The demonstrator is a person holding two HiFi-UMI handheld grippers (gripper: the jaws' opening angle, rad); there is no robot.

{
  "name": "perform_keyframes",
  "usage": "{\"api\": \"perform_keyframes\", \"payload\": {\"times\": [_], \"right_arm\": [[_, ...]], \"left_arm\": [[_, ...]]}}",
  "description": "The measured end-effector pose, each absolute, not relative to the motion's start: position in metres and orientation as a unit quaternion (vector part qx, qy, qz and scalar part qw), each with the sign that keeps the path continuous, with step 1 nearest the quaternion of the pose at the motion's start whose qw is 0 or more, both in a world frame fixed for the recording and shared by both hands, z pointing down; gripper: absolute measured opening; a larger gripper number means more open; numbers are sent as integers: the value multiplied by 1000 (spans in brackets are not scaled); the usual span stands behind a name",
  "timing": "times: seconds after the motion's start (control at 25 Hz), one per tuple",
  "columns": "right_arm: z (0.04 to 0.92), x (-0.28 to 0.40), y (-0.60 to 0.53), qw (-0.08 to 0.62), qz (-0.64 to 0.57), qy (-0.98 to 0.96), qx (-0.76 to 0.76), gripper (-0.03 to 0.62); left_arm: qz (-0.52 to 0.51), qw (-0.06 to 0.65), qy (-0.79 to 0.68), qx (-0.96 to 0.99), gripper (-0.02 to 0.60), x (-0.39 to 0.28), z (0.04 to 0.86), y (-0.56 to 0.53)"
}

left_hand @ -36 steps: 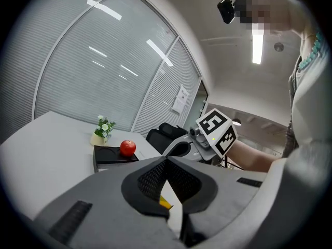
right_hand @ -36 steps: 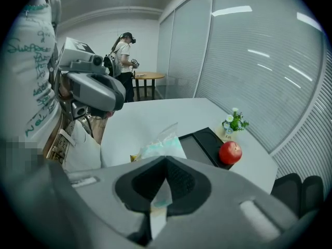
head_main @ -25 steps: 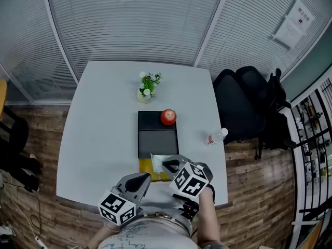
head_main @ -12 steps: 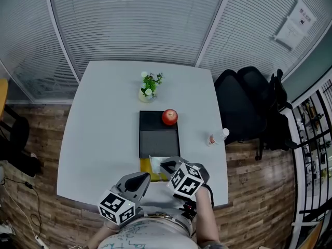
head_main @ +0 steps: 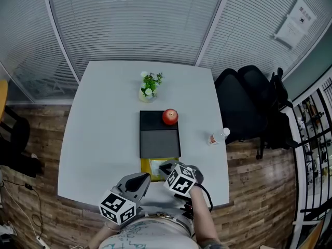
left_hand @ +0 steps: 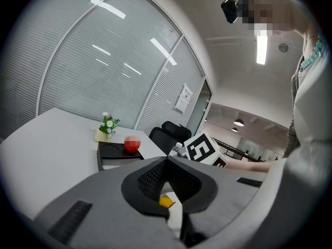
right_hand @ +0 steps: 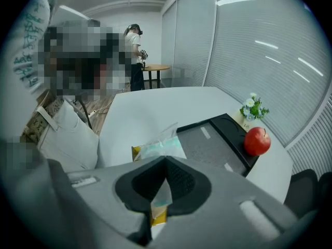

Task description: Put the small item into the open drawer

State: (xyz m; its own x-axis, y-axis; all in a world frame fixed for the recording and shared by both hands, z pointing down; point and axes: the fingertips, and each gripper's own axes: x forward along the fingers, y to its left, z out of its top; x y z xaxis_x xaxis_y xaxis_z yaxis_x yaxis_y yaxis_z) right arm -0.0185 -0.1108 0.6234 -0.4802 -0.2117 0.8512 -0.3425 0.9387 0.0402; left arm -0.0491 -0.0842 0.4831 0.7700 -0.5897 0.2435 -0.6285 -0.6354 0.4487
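My right gripper [head_main: 167,166] is shut on a clear plastic packet [right_hand: 158,147] with pale teal and yellow in it. The packet's lower end shows pinched between the jaws, and its upper end sticks out past them. It hangs just above the yellow open drawer [head_main: 149,166] at the near end of the black drawer unit [head_main: 160,139]. A red apple [head_main: 169,116] sits on the unit's far end. My left gripper [head_main: 141,178] stays level near the table's front edge, left of the drawer; its jaws [left_hand: 167,163] look shut with nothing held.
A small vase of flowers [head_main: 149,84] stands beyond the unit. A plastic bottle [head_main: 218,136] lies near the table's right edge [head_main: 224,154]. A black office chair [head_main: 249,105] is to the right of the table. A white bag [right_hand: 70,136] sits on the floor.
My right gripper has sunk with the packet and shifted slightly left, closer over the yellow drawer. The left gripper has stayed in place.
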Motion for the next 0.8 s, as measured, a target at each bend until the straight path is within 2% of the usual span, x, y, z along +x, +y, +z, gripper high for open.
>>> {"api": "perform_keyframes", "payload": {"times": [0.8], "right_arm": [[710, -29, -114, 521, 83, -836, 149, 3]], "left_arm": [[48, 280, -348, 893, -3, -60, 502, -89]]}}
